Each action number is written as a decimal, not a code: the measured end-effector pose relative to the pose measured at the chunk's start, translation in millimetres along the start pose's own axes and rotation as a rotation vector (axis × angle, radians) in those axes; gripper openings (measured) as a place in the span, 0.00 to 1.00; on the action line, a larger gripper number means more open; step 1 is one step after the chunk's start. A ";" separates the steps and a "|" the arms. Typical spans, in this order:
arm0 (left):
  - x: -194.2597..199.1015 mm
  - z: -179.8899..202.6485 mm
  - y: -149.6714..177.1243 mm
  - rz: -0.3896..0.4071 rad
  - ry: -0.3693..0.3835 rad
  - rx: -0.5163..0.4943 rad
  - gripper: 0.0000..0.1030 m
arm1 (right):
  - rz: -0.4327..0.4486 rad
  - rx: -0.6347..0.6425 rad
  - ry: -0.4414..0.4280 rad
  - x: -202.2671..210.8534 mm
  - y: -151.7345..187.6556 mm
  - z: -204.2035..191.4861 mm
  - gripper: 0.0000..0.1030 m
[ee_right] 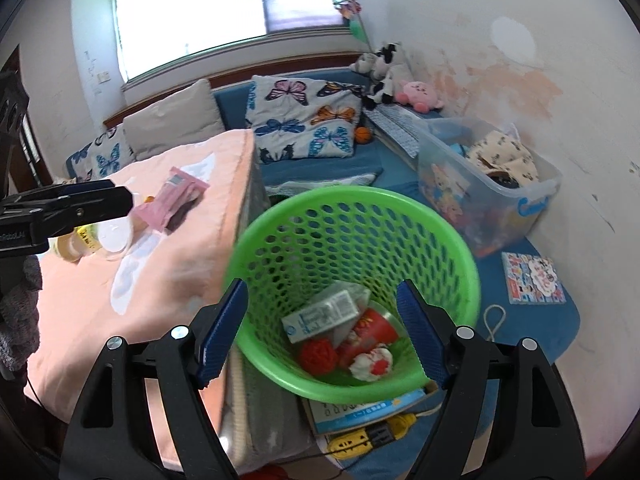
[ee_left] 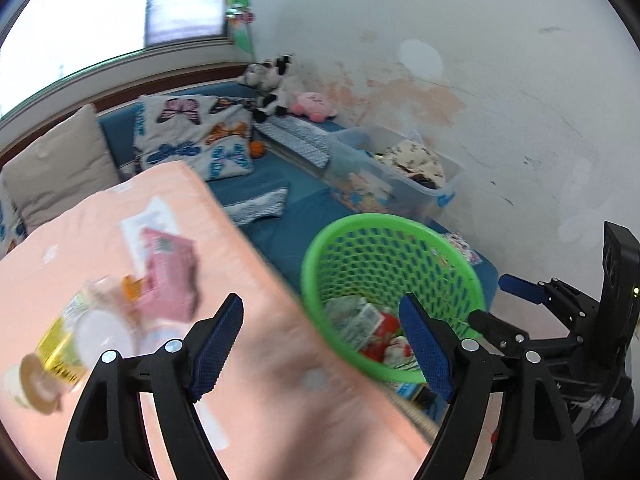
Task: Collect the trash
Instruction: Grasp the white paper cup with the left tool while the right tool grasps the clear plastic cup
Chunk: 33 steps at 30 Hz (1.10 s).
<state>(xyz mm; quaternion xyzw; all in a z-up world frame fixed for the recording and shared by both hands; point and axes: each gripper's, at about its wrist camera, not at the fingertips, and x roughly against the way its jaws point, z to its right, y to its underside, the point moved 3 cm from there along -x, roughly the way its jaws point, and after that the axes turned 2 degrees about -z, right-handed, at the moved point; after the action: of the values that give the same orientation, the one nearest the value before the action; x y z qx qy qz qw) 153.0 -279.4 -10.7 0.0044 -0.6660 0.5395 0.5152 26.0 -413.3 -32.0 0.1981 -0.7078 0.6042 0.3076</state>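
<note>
Beside the peach-covered bench (ee_right: pixel 176 280) stood one green mesh basket (ee_right: pixel 352 240), its rim just past the bench's edge. Four pieces of trash could be counted in its bottom: one white carton (ee_right: pixel 320 314), one red paper cup (ee_right: pixel 370 330), one red ball-like lump (ee_right: pixel 319 355) and one white-and-red crumpled piece (ee_right: pixel 372 362). More may have lain beneath them; that could not be told.

On the bench, well apart from the basket, a small cluster of trash remained: one pink packet (ee_right: pixel 176 200), one clear plastic cup (ee_right: pixel 114 238), one yellow-labelled bottle (ee_right: pixel 76 242) and one small orange piece (ee_left: pixel 134 286), all close together and partly overlapping. The left view was blurred, so finer detail there was lost.

Two grippers were in view. The left gripper (ee_left: pixel 320 346) hung over the bench's near edge with its jaws spread wide and nothing between them. The right gripper (ee_right: pixel 322 328) hovered over the basket's near rim, its jaws likewise spread apart and gripping nothing; the basket's contents only showed through the gap.

Behind, on the blue bed (ee_right: pixel 304 168), lay two butterfly-print pillows (ee_right: pixel 304 120), one plain beige cushion (ee_right: pixel 172 120), one pink plush toy (ee_right: pixel 418 94), one black-and-white plush toy (ee_right: pixel 382 76) and one small orange ball (ee_right: pixel 363 135). One clear storage bin (ee_right: pixel 488 200) sat by the wall.
</note>
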 end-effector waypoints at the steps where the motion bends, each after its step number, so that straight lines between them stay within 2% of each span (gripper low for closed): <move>1: 4.2 -8.7 2.3 0.004 -0.018 0.013 0.75 | 0.000 0.007 -0.003 -0.9 -1.9 -4.5 0.75; 18: 78.0 -176.7 48.1 0.006 -0.335 0.242 0.75 | -0.012 0.118 -0.129 -31.4 -32.2 -85.9 0.75; 24: 97.2 -232.9 73.6 -0.006 -0.433 0.321 0.84 | -0.022 0.152 -0.168 -40.6 -38.4 -111.5 0.75; 28: 100.0 -262.8 89.5 -0.027 -0.470 0.366 0.89 | -0.031 0.173 -0.183 -47.6 -40.8 -125.2 0.75; 33: 95.3 -287.8 110.8 -0.047 -0.422 0.412 0.91 | -0.047 0.192 -0.197 -57.7 -43.5 -141.1 0.75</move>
<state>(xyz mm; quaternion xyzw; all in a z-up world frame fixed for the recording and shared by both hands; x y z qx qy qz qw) 242.1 27.4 -56.5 0.2362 -0.6344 0.6386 0.3658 124.3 -289.0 -27.7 0.3017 -0.6687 0.6394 0.2302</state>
